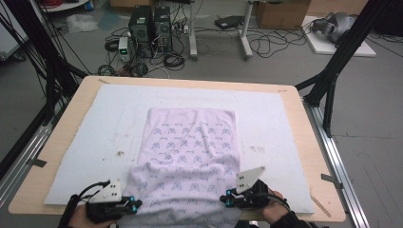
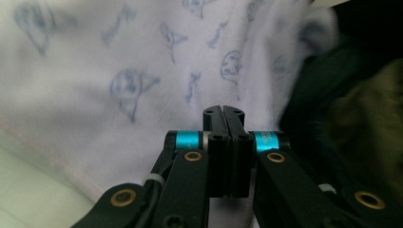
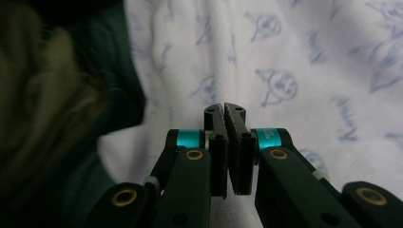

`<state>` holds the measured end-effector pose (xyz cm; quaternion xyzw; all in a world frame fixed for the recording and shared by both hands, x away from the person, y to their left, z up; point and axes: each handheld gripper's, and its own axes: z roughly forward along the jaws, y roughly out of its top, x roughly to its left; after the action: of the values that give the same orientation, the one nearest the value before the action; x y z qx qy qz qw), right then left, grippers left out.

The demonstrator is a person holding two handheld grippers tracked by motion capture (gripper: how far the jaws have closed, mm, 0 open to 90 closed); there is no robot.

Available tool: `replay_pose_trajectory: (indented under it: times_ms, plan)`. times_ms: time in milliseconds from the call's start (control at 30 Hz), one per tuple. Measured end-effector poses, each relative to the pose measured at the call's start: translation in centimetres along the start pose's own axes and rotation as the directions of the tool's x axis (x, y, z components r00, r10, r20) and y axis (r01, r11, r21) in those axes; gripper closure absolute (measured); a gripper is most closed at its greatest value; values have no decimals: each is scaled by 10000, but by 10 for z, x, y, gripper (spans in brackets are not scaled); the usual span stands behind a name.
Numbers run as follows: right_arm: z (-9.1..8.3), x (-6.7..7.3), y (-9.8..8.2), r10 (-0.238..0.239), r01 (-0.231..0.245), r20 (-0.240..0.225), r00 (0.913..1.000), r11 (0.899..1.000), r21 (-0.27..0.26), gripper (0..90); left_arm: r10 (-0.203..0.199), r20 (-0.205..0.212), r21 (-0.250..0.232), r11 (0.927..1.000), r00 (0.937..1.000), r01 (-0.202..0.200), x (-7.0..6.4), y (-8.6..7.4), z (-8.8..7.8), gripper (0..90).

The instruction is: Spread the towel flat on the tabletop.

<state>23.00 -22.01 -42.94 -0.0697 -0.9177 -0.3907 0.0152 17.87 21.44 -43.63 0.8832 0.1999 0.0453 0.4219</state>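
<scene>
A white cloth [image 1: 190,147] with small blue prints lies lengthwise on a white mat [image 1: 114,114]; its near end is rumpled and runs off the front edge toward the person. My left gripper [image 1: 135,205] sits at the cloth's near left edge and my right gripper [image 1: 227,198] at its near right edge, each pointing inward. In the left gripper view the jaws [image 2: 223,111] stand pressed together, with the cloth [image 2: 119,61] just beyond the tips. The right gripper [image 3: 224,110] is shut too, the cloth [image 3: 294,61] close behind it. I see no fabric between either pair.
The mat covers most of a wooden table [image 1: 66,123]. Black frame posts [image 1: 332,71] stand at both far corners. Computers [image 1: 149,28] and cables lie on the floor beyond. The person's dark clothing [image 2: 366,104] lies beside the cloth's near end.
</scene>
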Motion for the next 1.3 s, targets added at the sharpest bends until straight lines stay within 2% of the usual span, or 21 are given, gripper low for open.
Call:
replay_pose_trajectory:
  times_ms: [33,100,167,233,300,333,433,467,533,600,633,700,733,800,867,900,933,1033,1067,1167,1300]
  plan:
    - [-5,7,1,-115,114,-58,9999,9997,-219,862,127,-115,-156,9998,9999,-129,-4,1,-4,871]
    - [-12,12,3,19,-15,95,10000,9990,-440,714,235,-332,-423,9988,9992,-249,-4,6,-7,735]
    - [-9,9,4,-58,56,409,9991,10000,38,659,209,-545,-320,9992,9983,-226,4,10,-1,667]
    - [-1,3,1,108,-117,378,9992,9996,262,654,249,-566,-58,9997,9981,-253,11,12,9,632]
    - [6,-2,-2,111,-132,428,9990,9987,496,682,350,-551,367,9988,9979,-330,14,10,20,657]
    - [9,-2,-4,57,-82,441,9990,9984,562,717,473,-634,182,9988,9969,-462,13,8,20,702]
    - [9,-3,-4,60,-76,303,9995,9986,530,878,174,-609,172,9997,9980,-164,13,7,18,875]
    - [9,-2,-4,-40,23,320,9995,9986,521,884,74,-508,197,9998,9987,-64,11,5,17,881]
    - [8,2,-5,-152,159,-128,9998,9983,560,886,35,-234,219,9998,9997,-30,4,2,13,884]
    - [4,10,-5,-400,399,23,9992,9980,485,878,262,-362,119,9996,9990,-258,-1,0,9,879]
    - [1,10,-5,-299,297,97,9995,9992,254,857,273,-464,87,9996,9986,-269,-1,1,8,853]
    - [-3,5,-5,102,-102,302,9995,9999,-26,739,202,-797,158,9997,9966,-190,1,2,11,650]
    - [-2,1,-5,241,-242,333,9992,9997,22,738,253,-767,239,9994,9967,-235,1,2,13,635]
    - [1,-1,-7,282,-290,389,9988,9994,201,732,425,-1019,207,9990,9939,-406,1,1,14,700]
    - [5,-1,-9,285,-305,435,9986,9985,464,745,264,-846,138,9996,9961,-253,3,0,12,844]
    - [5,-1,-8,207,-226,428,9989,9988,436,795,272,-855,140,9996,9960,-261,2,-1,12,867]
    - [4,-1,-8,252,-266,284,9993,9984,500,883,221,-829,103,9997,9963,-214,1,-1,12,874]
    - [2,1,-11,174,-177,87,9998,9990,414,872,213,-740,-3,9998,9970,-214,2,1,8,862]
    - [0,0,-11,312,-314,106,9995,9992,248,817,58,-761,-191,9998,9971,-72,4,2,7,818]
    - [-8,-10,-10,746,-729,667,9950,9969,-283,747,-336,-1179,-711,9971,9925,253,14,9,4,689]
    - [-19,-28,-6,1367,-1254,1429,9803,9884,-854,690,-736,-1591,-1224,9910,9845,543,31,21,6,607]
